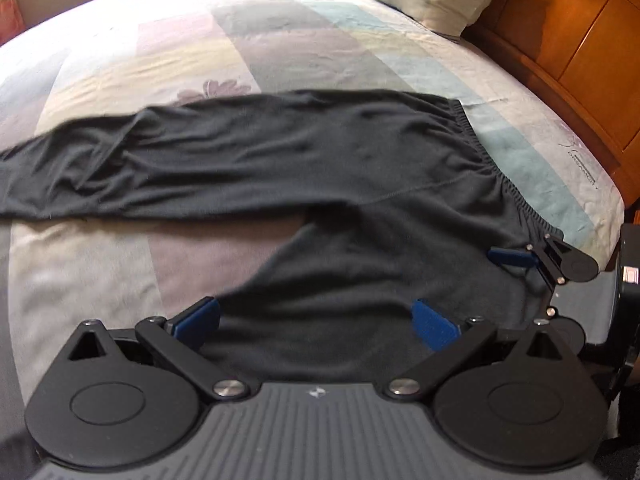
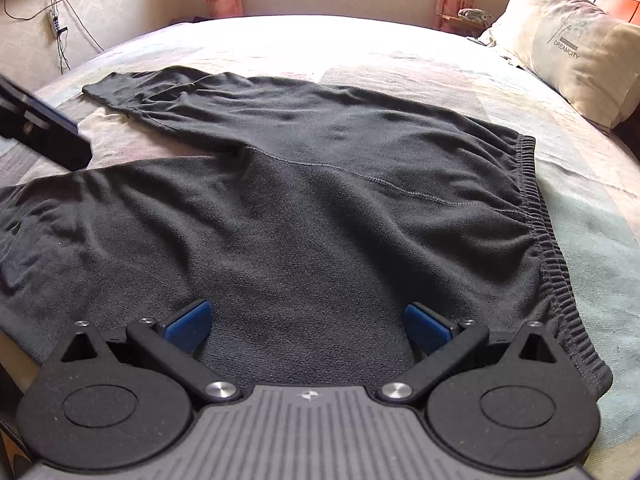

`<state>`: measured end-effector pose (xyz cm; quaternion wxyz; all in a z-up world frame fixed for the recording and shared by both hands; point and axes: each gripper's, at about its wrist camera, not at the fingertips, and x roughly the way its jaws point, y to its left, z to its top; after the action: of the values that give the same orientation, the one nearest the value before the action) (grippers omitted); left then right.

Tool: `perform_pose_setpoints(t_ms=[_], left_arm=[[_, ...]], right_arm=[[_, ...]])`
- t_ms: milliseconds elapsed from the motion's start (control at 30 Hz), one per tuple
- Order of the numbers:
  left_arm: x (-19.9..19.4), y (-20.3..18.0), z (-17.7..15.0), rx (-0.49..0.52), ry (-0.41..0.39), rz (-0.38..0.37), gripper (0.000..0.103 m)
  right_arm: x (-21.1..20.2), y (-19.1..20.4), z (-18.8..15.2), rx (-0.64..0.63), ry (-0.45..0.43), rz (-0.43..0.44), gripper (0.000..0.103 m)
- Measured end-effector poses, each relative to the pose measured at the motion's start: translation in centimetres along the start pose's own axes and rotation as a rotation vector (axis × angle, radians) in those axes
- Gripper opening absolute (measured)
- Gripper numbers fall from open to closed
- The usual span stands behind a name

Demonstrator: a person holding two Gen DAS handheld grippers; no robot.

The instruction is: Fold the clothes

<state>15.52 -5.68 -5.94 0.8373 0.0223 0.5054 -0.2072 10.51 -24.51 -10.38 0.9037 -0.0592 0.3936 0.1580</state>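
A: What lies at the left?
B: The two legs of the dark grey fleece trousers (image 2: 304,208), spread flat on the pastel patchwork bedsheet (image 1: 120,60); the far leg runs out leftwards.

A: And the left gripper (image 1: 316,322)?
B: Its jaws are spread wide, over the near leg's fabric, pinching nothing.

A: Further right?
B: The right gripper (image 2: 308,326), jaws likewise spread apart, sits low over the cloth near the ribbed elastic waistband (image 2: 548,248). Beyond it lie a cream printed pillow (image 2: 572,48) and the orange wooden headboard (image 1: 568,40).
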Motion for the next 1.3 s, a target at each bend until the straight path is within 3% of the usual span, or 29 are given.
perform_pose_setpoints(t_ms=[133,267,333,467,600,733,867,1000,1200,1300], left_arm=[[1.3,0.8,-3.6,-0.138,0.034,0.008,0.102],[1.7,1.7,-5.9,-0.215,0.071,0.048,0.102],[0.5,1.9,-6.2,-0.211,0.051,0.046,0.102],[-1.0,1.8,-6.0,-0.172,0.016,0.078,0.102],[-0.4,1.1,-6.3,-0.14,0.027,0.097,0.102],[0.7,1.2,-7.5,-0.139,0.063,0.095,0.102],[0.3,1.6,-8.2,-0.134,0.033,0.094,0.102],[0.0,1.6,-7.8,-0.14,0.011,0.084,0.102],[1.2,1.5,-7.4,-0.172,0.021,0.097,0.102],[1.2,1.4,-7.5,-0.168,0.018,0.1,0.102]], right_arm=[[-0.5,-0.3,-0.4,-0.02,-0.03,0.006,0.103],[-1.9,-0.8,0.0,-0.005,0.024,0.005,0.103],[-3.0,-1.2,-0.1,0.01,0.025,0.009,0.103],[-5.1,-0.3,-0.1,-0.01,-0.053,0.078,0.103],[-4.4,1.7,-0.2,-0.066,-0.015,0.13,0.103],[-3.3,1.5,-1.0,-0.064,0.036,0.119,0.103],[-3.0,-0.6,-1.9,-0.017,0.064,0.039,0.103],[-3.5,-2.0,-1.9,0.019,0.057,0.046,0.103],[-3.0,-3.7,1.7,0.026,-0.056,0.068,0.103],[-1.2,-5.8,2.9,0.104,-0.095,0.101,0.103]])
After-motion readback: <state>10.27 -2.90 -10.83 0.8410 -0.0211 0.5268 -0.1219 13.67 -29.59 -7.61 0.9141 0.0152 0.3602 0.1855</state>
